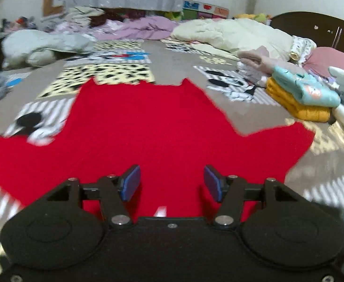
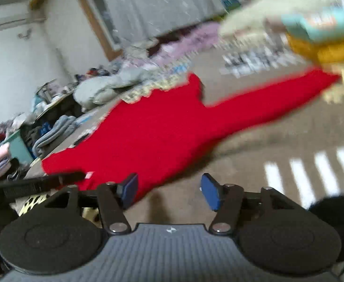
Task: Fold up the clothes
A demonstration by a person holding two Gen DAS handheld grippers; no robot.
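Note:
A red sweater [image 1: 139, 127] lies spread flat on the patterned bedspread [image 1: 115, 75], both sleeves stretched out to the sides. My left gripper [image 1: 172, 183] hovers over the sweater's near edge, open, with only red cloth below the gap and nothing between the blue pads [image 1: 130, 183]. In the tilted, blurred right wrist view the same red sweater [image 2: 158, 127] runs from lower left to upper right. My right gripper [image 2: 168, 191] is open just off the sweater's near edge, its left pad [image 2: 129, 190] over red cloth, its right pad over bare bedspread [image 2: 254, 136].
A stack of folded clothes [image 1: 301, 94], teal on mustard, sits at the right of the bed, and shows again at the top right [image 2: 325, 35]. Crumpled bedding [image 1: 230, 35] and pillows line the far side. Piles of clothes [image 2: 49, 131] lie off the bed's left edge.

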